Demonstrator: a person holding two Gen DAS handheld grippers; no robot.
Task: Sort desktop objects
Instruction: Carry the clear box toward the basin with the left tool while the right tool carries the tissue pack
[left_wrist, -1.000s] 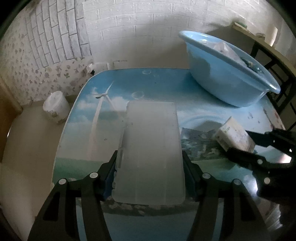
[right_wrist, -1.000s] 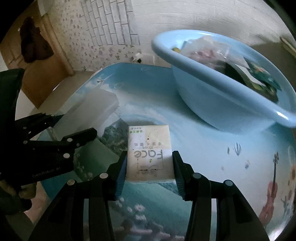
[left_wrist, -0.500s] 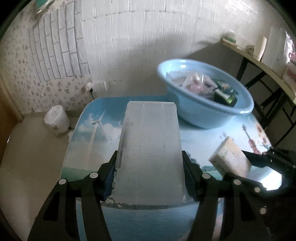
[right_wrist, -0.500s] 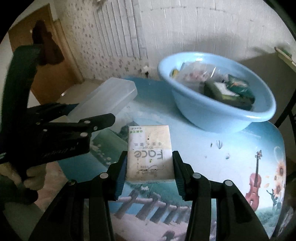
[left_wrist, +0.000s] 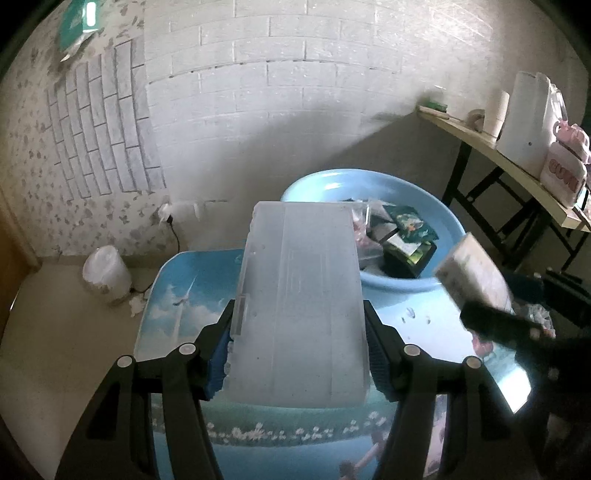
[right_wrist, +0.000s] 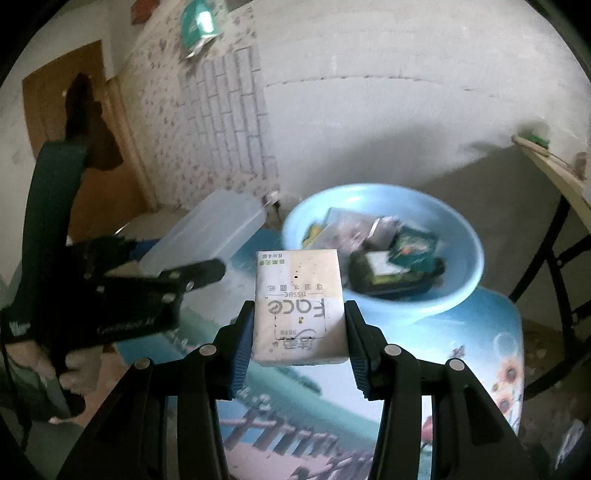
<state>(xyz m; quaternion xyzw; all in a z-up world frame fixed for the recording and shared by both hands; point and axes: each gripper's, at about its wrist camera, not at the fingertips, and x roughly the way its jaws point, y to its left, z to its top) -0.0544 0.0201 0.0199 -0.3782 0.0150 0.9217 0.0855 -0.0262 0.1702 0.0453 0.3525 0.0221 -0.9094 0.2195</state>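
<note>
Scenic-print tabletop (left_wrist: 177, 306) against brick-pattern wall (left_wrist: 295, 110)

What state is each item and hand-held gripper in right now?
Left hand-held gripper: shut on the plastic case.
Plastic case: lid closed, held off the table.
Right hand-held gripper: shut on the tissue pack.
Tissue pack: sealed, held aloft.
Blue basin: on the table, partly filled.

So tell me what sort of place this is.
Most likely a room in a home: a small table with a printed picture cover, a blue plastic basin of odds and ends on it, floral wallpaper beside white brick-pattern wall, and a wooden door.
</note>
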